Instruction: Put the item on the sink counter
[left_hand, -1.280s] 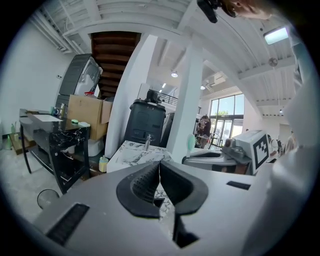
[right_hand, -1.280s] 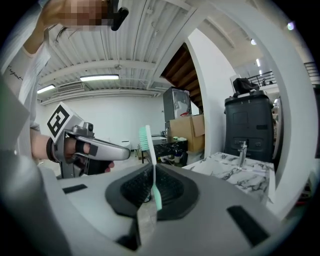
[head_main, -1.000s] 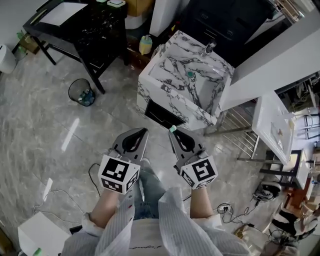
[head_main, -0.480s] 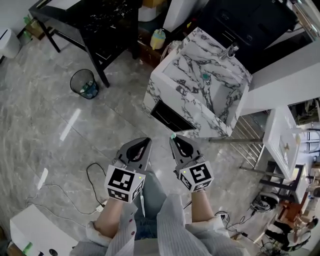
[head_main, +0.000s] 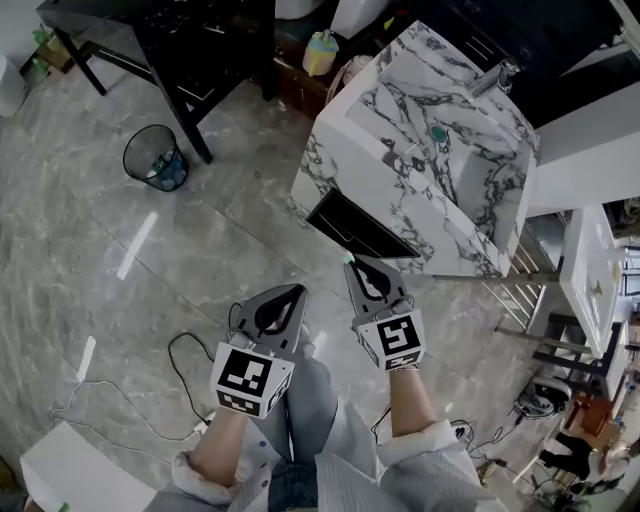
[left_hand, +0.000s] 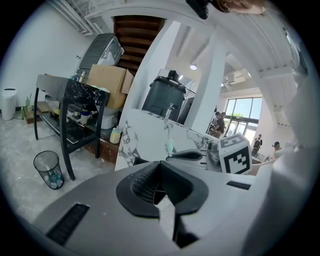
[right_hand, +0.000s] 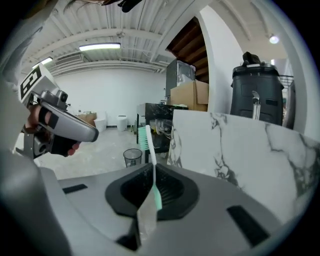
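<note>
A: Tongs: right gripper (head_main: 349, 263) has its jaws pinched on a toothbrush (right_hand: 148, 150), white handle, green bristle head standing up past the tips. The left gripper (head_main: 296, 291) has its jaws pressed together, nothing between them.

B: Change against one second ago?

A: In the head view both grippers sit about where they were, side by side over the person's legs, grips unchanged. The scene has slid. The marble sink counter (head_main: 372, 108) is larger and lower in frame, its front face now near the right gripper's tips. The waste bin (head_main: 155, 159) has drifted left. The black table (head_main: 205, 45) is now cut by the top edge.

B: Toothbrush relative to the counter?

A: Not on it. Held in air over the floor (head_main: 150, 260), in front of the counter's dark opening (head_main: 355, 225). In the right gripper view the marble side fills the right half, beyond the brush. Faucet (head_main: 497, 78) and basin (head_main: 465, 185) are well apart from the brush.
</note>
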